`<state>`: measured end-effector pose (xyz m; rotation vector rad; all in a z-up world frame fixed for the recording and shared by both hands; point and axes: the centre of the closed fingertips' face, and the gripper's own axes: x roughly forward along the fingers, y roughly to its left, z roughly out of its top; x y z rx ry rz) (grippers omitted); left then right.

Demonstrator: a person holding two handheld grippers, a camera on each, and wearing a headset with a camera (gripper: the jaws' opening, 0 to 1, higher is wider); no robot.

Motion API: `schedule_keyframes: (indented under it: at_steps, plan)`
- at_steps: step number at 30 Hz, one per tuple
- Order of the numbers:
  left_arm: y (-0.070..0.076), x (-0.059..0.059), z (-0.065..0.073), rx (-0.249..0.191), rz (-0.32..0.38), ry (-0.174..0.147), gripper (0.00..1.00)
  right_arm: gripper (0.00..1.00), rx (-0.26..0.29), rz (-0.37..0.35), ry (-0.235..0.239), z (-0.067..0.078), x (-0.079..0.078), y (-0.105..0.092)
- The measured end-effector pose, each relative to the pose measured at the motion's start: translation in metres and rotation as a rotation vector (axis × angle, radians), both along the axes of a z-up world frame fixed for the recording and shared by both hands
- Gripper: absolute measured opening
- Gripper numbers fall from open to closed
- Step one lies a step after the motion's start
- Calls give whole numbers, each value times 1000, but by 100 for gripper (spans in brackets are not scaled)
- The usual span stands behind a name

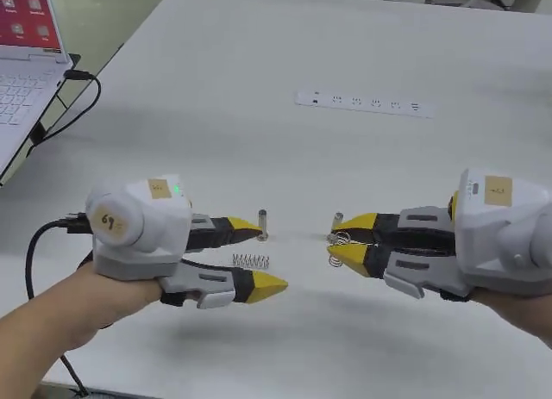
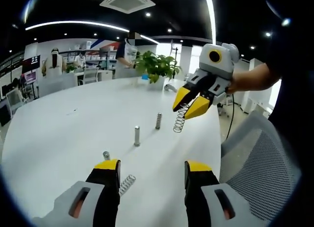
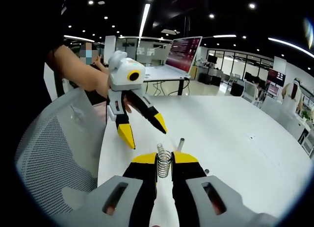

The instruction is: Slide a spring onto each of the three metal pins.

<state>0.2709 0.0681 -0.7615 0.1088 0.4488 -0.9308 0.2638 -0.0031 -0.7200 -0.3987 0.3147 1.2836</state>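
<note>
right claw (image 3: 165,158) is pinched on a spring (image 3: 164,167), just beside the end pin (image 2: 158,120), which seems sleeved already. left claw (image 2: 152,164) gapes wide and empty around a loose spring (image 2: 126,184) on the tabletop (image 1: 259,115), well short of that pin. next, i'd judge: align the held spring over the bare pin (image 2: 137,136) beside the end pin and lower it.

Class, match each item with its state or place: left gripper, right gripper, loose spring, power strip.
1. left gripper
2. right gripper
3. loose spring
4. power strip

a. shut on a second spring
b. lying on the table between the left gripper's jaws
c. open
d. far across the table

Pairs: 1-c, 2-a, 3-b, 4-d.
</note>
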Motion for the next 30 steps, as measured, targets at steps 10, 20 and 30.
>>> schedule_keyframes:
  at_steps: [10,20,30]
  plan:
    - [34,0,-7,21,89,9,64,8,-11,-61,2,-8,15,-11]
    - [44,-4,-13,51,122,14,84,8,10,-115,0,-6,29,-16]
    - [58,-1,-15,42,187,25,98,8,36,-197,-4,2,50,-22]
